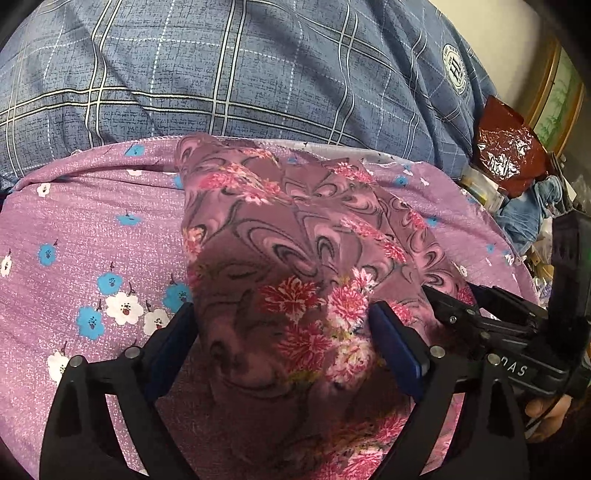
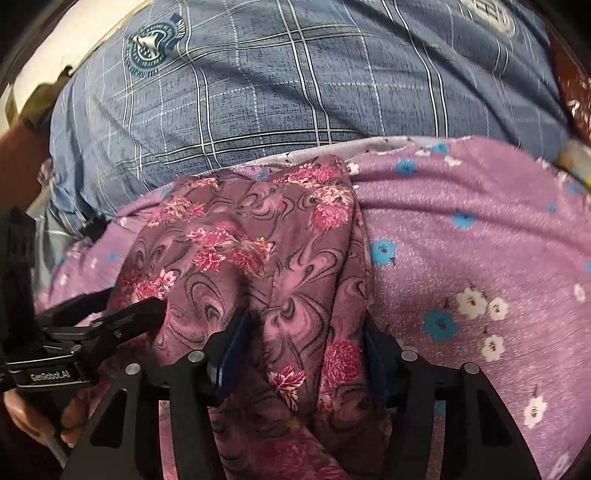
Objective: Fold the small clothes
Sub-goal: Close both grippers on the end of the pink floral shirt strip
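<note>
Desk cover: lilac flowered cloth [image 1: 74,229]. We hold both grippers, left [image 1: 280,332] and right [image 2: 299,332], jaws apart astride maroon floral garment [image 1: 295,236]; red foil bag [image 1: 506,147] behind.

Cream wall [image 1: 491,18]; gilt-framed picture [image 1: 557,96]; cluttered shelf [image 1: 491,192] at edge.

Mauve garment [image 1: 295,258] with pink-red flowers and dark swirls; lilac cloth [image 1: 92,240] with blue and white blossoms; blue plaid shirt [image 1: 221,66].
</note>
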Tool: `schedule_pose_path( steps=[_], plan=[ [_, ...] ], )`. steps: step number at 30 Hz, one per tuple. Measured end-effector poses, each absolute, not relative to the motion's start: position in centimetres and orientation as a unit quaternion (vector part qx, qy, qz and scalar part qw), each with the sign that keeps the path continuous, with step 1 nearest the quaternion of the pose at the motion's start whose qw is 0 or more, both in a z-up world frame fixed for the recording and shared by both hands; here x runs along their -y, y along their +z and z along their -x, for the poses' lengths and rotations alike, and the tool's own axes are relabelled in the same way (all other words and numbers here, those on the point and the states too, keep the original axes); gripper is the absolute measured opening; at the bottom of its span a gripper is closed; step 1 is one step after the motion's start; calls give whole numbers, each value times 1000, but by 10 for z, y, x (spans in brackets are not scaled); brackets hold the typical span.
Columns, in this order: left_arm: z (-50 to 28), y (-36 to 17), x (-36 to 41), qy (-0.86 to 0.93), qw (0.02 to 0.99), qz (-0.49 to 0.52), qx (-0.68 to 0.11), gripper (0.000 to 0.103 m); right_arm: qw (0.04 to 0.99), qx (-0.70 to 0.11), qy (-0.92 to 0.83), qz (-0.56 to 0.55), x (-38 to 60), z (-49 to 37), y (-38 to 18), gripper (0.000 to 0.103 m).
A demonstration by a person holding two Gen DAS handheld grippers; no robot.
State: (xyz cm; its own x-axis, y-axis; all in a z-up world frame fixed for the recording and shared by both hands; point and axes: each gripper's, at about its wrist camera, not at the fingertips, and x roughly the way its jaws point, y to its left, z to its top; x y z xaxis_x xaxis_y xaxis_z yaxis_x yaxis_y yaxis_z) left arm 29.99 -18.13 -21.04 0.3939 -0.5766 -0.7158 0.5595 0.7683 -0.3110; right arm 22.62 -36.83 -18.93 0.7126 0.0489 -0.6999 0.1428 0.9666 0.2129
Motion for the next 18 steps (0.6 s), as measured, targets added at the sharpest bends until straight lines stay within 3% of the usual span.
schedule_pose_path(
  steps=[18],
  plan=[
    [-301, -211, 179, -340, 832, 12, -438, 94, 924, -371, -45, -79, 358, -223, -185, 60]
  ],
)
